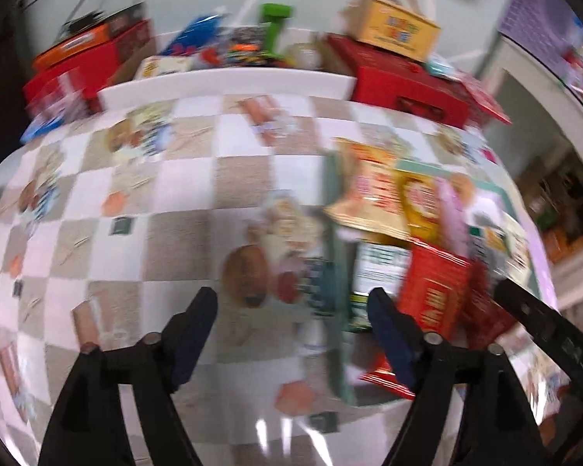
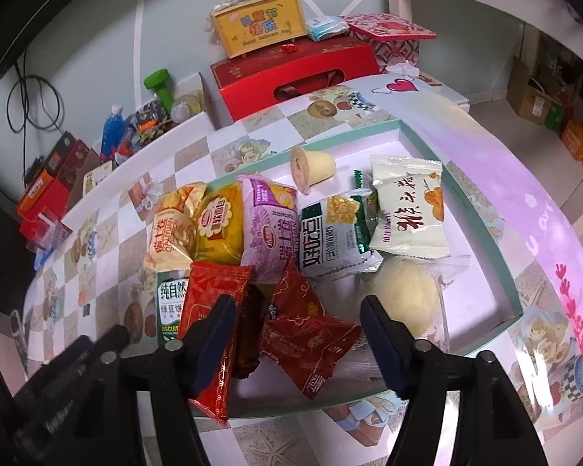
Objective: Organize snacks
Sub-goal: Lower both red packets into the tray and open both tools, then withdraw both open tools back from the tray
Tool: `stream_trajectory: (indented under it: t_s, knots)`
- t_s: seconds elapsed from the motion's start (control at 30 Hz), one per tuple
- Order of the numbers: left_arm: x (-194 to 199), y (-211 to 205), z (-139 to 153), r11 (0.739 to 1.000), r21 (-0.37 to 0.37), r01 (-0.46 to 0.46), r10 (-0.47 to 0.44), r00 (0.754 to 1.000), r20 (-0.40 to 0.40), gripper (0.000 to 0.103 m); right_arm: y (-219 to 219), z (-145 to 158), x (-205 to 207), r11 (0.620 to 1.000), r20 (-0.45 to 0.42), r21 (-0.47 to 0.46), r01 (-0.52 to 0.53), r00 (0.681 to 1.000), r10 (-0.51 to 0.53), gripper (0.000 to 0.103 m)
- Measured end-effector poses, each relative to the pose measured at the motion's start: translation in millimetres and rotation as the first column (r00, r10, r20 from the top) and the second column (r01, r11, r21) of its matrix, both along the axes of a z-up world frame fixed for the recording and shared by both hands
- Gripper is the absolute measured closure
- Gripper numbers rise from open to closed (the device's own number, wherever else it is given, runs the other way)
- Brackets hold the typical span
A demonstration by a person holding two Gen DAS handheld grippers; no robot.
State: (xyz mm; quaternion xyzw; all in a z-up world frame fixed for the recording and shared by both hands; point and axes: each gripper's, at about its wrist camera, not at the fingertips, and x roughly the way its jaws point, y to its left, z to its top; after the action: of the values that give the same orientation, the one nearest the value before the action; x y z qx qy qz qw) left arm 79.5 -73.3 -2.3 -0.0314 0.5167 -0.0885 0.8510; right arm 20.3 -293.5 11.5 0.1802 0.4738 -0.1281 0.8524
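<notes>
The wrapped snack packets (image 2: 268, 233) were seen gathered in the shallow teal-rimmed cardboard tray (image 2: 482, 209) on the checked bench (image 1: 175, 194), apparently for sorting. The right tool (image 2: 297, 334) was held open above the red packets (image 2: 311, 334), empty; the left tool (image 1: 291, 334) was likewise open, beside the tray.

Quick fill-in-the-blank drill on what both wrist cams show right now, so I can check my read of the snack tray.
1. The snacks lie in a shallow tray with a ____ coloured rim.
2. The purple packet lies directly right of a ____ packet.
3. The right gripper hangs open above ____ wrappers.
4. The yellow gift box stands on a ____ box.

Missing words: teal; yellow; red; red
</notes>
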Motion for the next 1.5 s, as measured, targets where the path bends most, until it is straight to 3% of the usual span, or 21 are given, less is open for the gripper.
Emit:
stream_trajectory:
  t_s: [0.17, 0.27, 0.33, 0.37, 0.6, 0.83, 1.07, 1.3, 1.5]
  knots:
    - [3, 17, -4, 0.995, 0.069, -0.065, 0.065, 0.998, 0.012, 0.016, 14, 0, 6, 0.999, -0.006, -0.028, -0.047, 0.999, 0.046, 0.023]
    - [3, 21, -5, 0.992, 0.089, -0.088, 0.086, 0.996, 0.031, 0.008, 23, 1, 9, 0.996, -0.005, -0.042, -0.075, 0.997, 0.075, 0.018]
    - [4, 23, -4, 0.992, 0.084, -0.095, 0.092, 0.995, 0.041, 0.005, 28, 2, 10, 0.995, 0.003, -0.056, -0.087, 0.996, 0.087, 0.001]
    - [4, 23, -3, 0.992, 0.083, -0.096, 0.093, 0.995, 0.046, 0.004, 30, 3, 10, 0.994, 0.006, -0.062, -0.088, 0.996, 0.089, 0.0]
    - [2, 22, 0, 0.992, 0.083, -0.095, 0.091, 0.995, 0.046, 0.0, 31, 5, 8, 0.992, 0.026, -0.086, -0.088, 0.996, 0.091, 0.0]
    - [-5, 23, 8, 0.98, 0.133, -0.146, 0.138, 0.988, 0.068, 0.0, 34, 9, 6, 0.991, 0.031, -0.094, -0.094, 0.995, 0.098, 0.0]
    - [-15, 31, 11, 0.933, 0.285, -0.22, 0.204, 0.975, 0.085, 0.0, 43, 15, 2, 0.986, 0.036, -0.121, -0.117, 0.992, 0.122, 0.0]
    - [-32, 44, 6, 0.94, 0.278, -0.199, 0.2, 0.979, 0.022, 0.0, 56, 19, -11, 0.975, 0.015, -0.169, -0.146, 0.988, 0.151, 0.0]
    - [-58, 59, 9, 0.95, 0.228, -0.213, 0.216, 0.976, 0.013, 0.0, 69, 23, -31, 0.961, 0.004, -0.213, -0.177, 0.983, 0.182, 0.0]
